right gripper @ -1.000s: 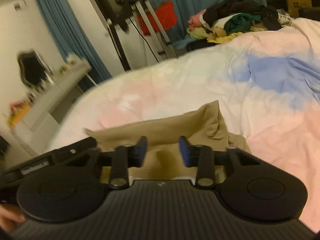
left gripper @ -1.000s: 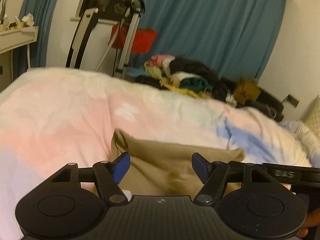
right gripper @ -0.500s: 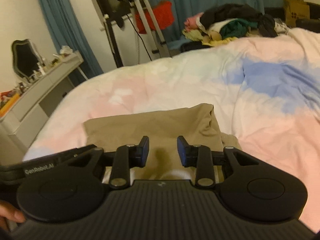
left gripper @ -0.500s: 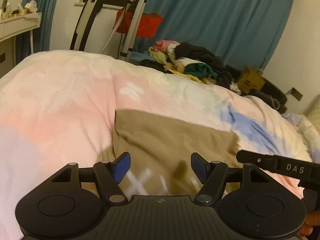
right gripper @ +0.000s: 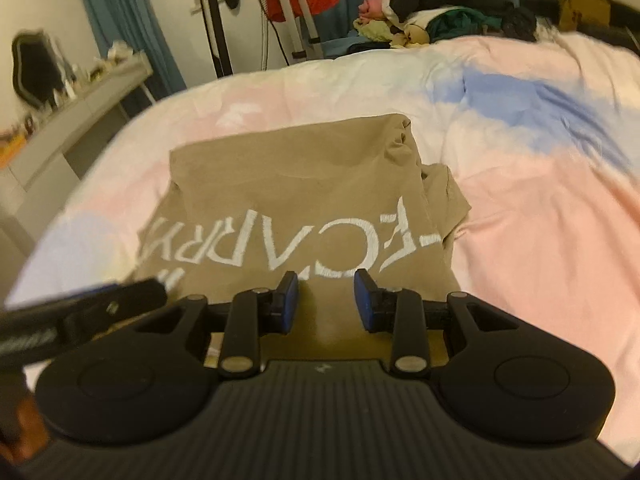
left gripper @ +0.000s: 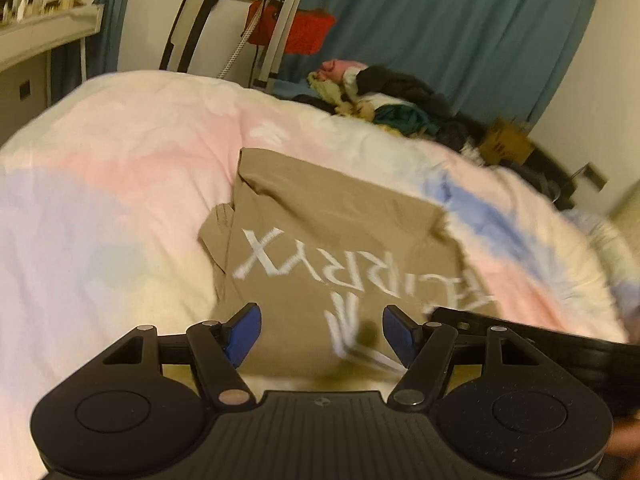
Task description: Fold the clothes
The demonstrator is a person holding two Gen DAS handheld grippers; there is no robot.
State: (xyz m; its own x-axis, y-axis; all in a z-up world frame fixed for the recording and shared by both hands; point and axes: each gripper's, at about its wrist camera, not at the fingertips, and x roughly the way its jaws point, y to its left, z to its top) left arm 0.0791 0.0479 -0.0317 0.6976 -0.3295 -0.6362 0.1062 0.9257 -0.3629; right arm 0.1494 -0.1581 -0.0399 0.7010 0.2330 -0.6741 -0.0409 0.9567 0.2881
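A tan shirt point(left gripper: 320, 240) with white lettering lies folded on the pastel bed cover point(left gripper: 120, 208); it also shows in the right wrist view point(right gripper: 296, 200). My left gripper point(left gripper: 322, 334) is open and empty above the shirt's near edge. My right gripper point(right gripper: 325, 300) is open and empty above the same near edge. The right gripper's body point(left gripper: 540, 340) shows at the right in the left wrist view. The left gripper's body point(right gripper: 76, 312) shows at the left in the right wrist view.
A pile of mixed clothes point(left gripper: 392, 100) lies at the bed's far side, also in the right wrist view point(right gripper: 440, 12). A folding stand with a red bag point(left gripper: 288, 28) stands by the teal curtain. A white dresser point(right gripper: 60, 120) is on the left.
Both grippers have risen and pulled back from the shirt. More of the shirt shows now, with its white lettering in full view. Both stay open.
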